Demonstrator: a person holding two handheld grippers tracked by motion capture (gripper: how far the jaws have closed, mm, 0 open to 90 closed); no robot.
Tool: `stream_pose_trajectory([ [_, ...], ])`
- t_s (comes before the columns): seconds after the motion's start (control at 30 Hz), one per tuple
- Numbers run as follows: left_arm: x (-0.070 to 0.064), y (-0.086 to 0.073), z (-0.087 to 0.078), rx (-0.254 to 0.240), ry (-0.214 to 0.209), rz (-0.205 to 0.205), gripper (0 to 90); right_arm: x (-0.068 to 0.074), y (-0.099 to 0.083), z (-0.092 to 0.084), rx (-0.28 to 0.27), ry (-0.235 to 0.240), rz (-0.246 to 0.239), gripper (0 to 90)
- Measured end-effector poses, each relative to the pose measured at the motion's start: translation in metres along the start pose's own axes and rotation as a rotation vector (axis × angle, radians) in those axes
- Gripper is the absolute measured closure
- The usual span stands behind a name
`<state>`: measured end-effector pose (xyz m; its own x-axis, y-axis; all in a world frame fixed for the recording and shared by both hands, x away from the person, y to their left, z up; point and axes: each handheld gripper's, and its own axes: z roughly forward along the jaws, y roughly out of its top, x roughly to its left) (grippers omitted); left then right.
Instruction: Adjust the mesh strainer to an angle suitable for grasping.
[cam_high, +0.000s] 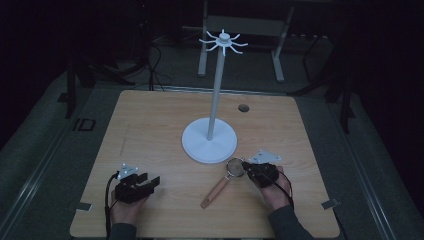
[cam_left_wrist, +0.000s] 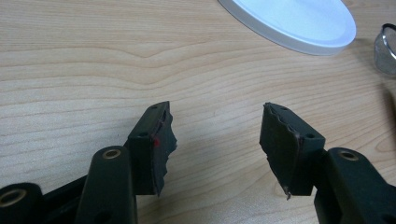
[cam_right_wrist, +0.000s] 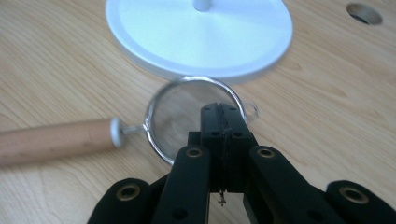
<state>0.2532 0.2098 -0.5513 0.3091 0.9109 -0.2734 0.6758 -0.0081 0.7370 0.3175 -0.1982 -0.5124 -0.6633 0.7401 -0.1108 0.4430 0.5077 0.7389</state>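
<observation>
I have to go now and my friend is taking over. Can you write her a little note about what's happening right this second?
Left tool: open, nothing between its jaws, resting low over the table.
Right tool: jaws shut on the mesh of the small strainer, just inside its wire rim.
The strainer's wooden handle points toward the near edge; its bowl lies beside the white hook stand's base.
Done: strainer gripped.
Left, probably: lift it and hang it on a hook at the top of the stand.

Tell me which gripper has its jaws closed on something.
The right gripper: its jaws are pinched shut on the wire rim of the small strainer. The left gripper stands open over bare table.
</observation>
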Motion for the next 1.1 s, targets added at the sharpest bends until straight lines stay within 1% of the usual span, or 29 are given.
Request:
stream_pose_trajectory([
  [0.27,0.000,0.000,0.000,0.000,-0.001,0.000,43.8,0.012,0.012,0.007,-0.002,0.029,-0.050,89.9],
  [0.4,0.000,0.000,0.000,0.000,0.000,0.000,43.8,0.017,0.015,0.011,-0.003,0.045,-0.060,89.8],
  [0.43,0.000,0.000,0.000,0.000,-0.001,0.000,43.8,0.020,0.018,0.014,0.001,0.055,-0.069,89.8],
  [0.5,0.000,0.000,0.000,0.000,-0.001,0.000,43.8,0.021,0.019,0.016,0.004,0.061,-0.075,89.8],
  [0.53,0.000,0.000,0.000,0.000,-0.001,0.000,43.8,0.024,0.021,0.020,0.012,0.066,-0.086,89.8],
  [0.67,0.000,0.000,0.000,0.000,-0.001,0.000,43.8,0.028,0.024,0.027,0.023,0.077,-0.090,89.8],
  [0.8,0.000,0.000,0.000,0.000,-0.003,-0.001,43.8,0.034,0.029,0.038,0.043,0.089,-0.119,89.8],
  [0.9,0.000,0.000,0.000,0.000,-0.003,0.000,43.7,0.033,0.030,0.043,0.054,0.092,-0.116,89.8],
  [0.97,0.000,0.000,0.000,0.000,-0.004,-0.001,43.8,0.033,0.032,0.051,0.071,0.093,-0.106,89.8],
  [1.1,0.000,0.000,0.000,0.000,-0.004,-0.002,43.7,0.033,0.032,0.056,0.091,0.086,-0.106,89.9],
])
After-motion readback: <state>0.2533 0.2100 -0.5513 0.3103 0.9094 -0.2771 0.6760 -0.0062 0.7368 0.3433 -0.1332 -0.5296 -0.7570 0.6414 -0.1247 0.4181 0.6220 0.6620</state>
